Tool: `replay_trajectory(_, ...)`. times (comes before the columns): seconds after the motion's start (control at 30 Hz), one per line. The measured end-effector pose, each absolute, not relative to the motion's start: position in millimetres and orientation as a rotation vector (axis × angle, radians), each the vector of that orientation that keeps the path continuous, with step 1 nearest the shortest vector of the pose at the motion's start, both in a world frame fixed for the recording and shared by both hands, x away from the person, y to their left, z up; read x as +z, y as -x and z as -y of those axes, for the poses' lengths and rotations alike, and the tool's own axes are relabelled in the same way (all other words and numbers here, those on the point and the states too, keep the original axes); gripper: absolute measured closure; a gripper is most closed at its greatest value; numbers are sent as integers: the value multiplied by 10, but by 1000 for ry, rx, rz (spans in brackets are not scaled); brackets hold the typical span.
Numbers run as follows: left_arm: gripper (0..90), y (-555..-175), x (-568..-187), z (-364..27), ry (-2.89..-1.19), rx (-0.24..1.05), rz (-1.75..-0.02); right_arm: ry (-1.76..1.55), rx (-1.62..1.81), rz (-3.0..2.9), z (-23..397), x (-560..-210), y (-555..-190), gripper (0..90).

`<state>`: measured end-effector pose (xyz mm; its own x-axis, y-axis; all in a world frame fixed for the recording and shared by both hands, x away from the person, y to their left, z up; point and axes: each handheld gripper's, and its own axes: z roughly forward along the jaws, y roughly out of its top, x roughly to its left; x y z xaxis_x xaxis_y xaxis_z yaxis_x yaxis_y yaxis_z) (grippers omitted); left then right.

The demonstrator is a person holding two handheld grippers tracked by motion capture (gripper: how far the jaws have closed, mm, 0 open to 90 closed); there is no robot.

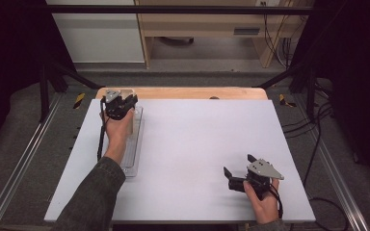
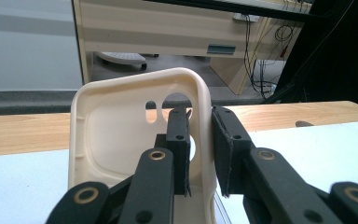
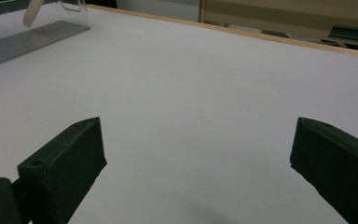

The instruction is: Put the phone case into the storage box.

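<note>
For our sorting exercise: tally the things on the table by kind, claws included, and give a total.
Cream phone case: 1
Clear tray: 1
Claws: 2, the left claw and the right claw
Total: 4

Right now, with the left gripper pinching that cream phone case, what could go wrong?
1. The left gripper clamps only the thin side wall of the cream plastic phone case; it could twist or slip.
2. The case hangs over the clear plastic tray; lowering it might knock the tray.
3. The right gripper rests open, far away, unable to steady anything.
</note>
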<state>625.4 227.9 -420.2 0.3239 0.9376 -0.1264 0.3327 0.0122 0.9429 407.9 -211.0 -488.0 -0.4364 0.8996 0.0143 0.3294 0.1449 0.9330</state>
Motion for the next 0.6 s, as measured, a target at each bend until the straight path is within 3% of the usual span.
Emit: replay_trajectory(0.6,766,-6272,-4226,-2264,-1532,718,-1204,-1172,1286,-1854,2116,-4880,-4079,30)
